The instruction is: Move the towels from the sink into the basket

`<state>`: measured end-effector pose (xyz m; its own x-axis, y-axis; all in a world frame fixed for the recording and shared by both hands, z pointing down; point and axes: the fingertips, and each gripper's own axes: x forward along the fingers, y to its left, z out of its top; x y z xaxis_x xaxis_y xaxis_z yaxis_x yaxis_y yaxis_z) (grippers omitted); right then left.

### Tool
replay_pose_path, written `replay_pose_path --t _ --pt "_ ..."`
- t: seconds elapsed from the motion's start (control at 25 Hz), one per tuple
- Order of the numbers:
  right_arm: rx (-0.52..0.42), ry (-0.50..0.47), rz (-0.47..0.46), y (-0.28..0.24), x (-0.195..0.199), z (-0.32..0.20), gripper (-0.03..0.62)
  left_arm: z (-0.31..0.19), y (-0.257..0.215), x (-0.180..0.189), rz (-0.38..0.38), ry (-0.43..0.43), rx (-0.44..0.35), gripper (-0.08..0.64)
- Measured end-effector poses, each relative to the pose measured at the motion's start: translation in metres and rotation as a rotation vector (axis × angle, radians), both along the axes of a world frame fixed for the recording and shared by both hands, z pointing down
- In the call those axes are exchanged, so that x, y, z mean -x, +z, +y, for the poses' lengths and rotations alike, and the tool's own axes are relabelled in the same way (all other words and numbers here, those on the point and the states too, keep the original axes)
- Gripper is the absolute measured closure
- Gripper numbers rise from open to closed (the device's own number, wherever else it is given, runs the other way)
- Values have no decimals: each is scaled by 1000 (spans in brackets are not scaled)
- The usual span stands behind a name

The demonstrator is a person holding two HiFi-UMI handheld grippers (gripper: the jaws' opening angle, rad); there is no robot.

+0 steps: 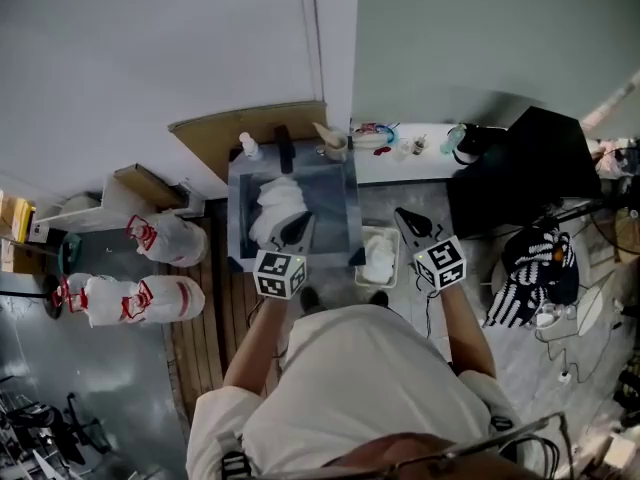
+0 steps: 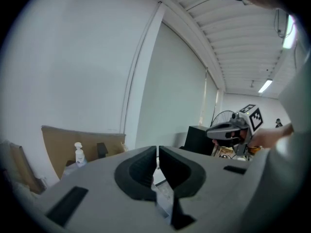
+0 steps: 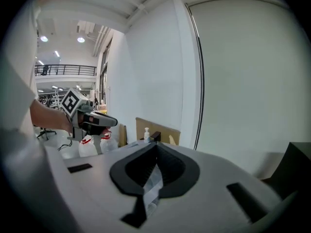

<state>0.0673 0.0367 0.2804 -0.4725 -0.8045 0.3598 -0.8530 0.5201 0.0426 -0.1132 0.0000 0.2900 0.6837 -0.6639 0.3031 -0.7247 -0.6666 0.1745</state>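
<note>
- Left gripper [image 1: 301, 220], head view: I hold it out in front of the body on a bent arm. It points away from me and its marker cube faces up. In this picture its jaws overlap the near end of the sink [image 1: 238, 218].
- The right gripper [image 1: 402, 216] is raised the same way, well apart from the left. It sits just beside the white basket [image 1: 385, 230] on the floor to the right of the sink.
- Only this view gives me the task things. The white towels [image 1: 278, 208] lie heaped in the sink, and neither gripper touches them. Something white already lies in the basket.
- A spray bottle [image 1: 248, 146] stands at the sink's far edge, in front of a cardboard panel [image 1: 240, 128]. Two white jugs [image 1: 165, 238] lie on the floor to the left.
- Left gripper view: the left gripper [image 2: 157, 152] has its jaws drawn together to a thin slit, and I see nothing between them. It points roughly level at the wall, so the sink basin and towels fall below its frame.
- This view shows the spray bottle [image 2: 78, 154], the cardboard panel [image 2: 63, 140] and the right gripper [image 2: 211, 133] held up at the right.
- Right gripper view: the right gripper [image 3: 156, 147] has its jaws fully together and holds nothing.
- It also faces the wall. The left gripper [image 3: 114, 123] is off to the left, with the jugs [image 3: 87, 147] beneath it and the spray bottle [image 3: 146, 134] beyond.
</note>
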Motion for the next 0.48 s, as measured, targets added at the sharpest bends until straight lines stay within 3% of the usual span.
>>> replay_pose_path --t 0.48 --pt "9 -51 6 2 34 -25 589 -8 12 20 -19 -32 10 543"
